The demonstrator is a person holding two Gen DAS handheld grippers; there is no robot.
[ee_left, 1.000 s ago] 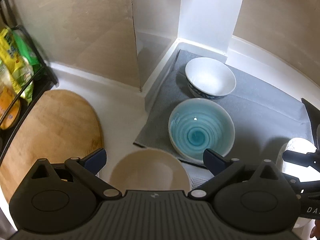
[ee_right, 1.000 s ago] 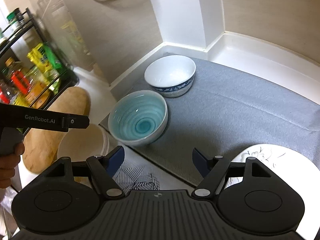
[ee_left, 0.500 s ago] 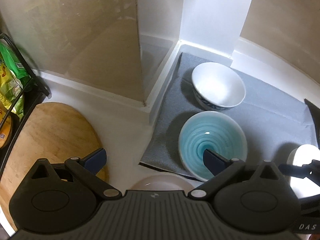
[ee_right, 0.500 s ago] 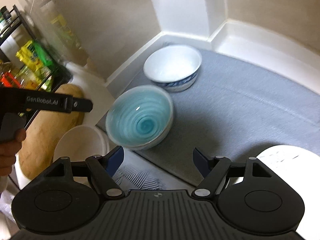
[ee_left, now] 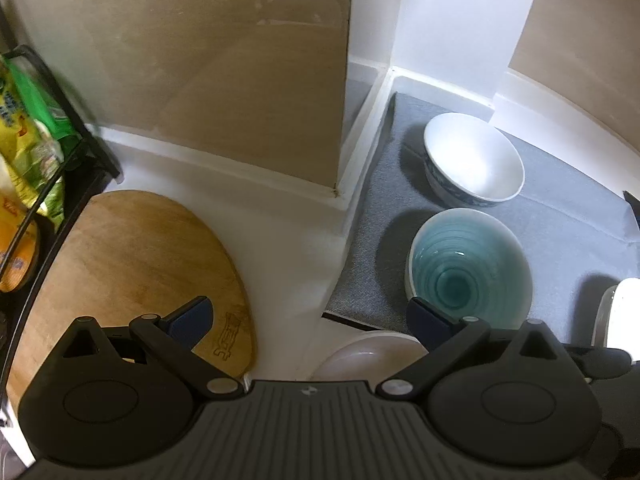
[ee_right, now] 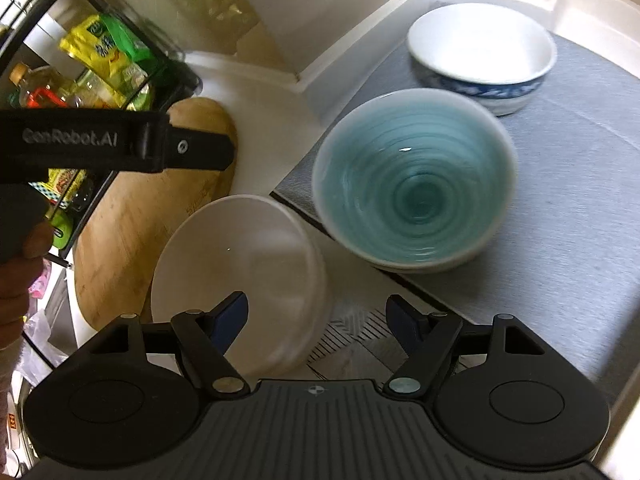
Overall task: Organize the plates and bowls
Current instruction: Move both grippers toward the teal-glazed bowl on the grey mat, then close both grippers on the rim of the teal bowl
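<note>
Fingers of both the left gripper (ee_left: 307, 314) and right gripper (ee_right: 316, 320) spread wide, holding nothing; teal bowl (ee_right: 412, 184) on grey mat (ee_right: 568, 184), blue-patterned bowl (ee_right: 482, 54) at its 1 o'clock, white bowl (ee_right: 240, 272) on bench at 8 o'clock.

Teal-ringed bowl (ee_right: 414, 188) — blue-patterned white bowl (ee_right: 482, 58) — grey mat (ee_right: 568, 184)

The mat (ee_right: 560, 200) carries two bowls: the ribbed bowl (ee_right: 412, 188) at its front-left corner, the patterned bowl (ee_right: 480, 52) behind. Off its left edge: a plain bowl (ee_right: 240, 272), then a board (ee_left: 128, 264).
</note>
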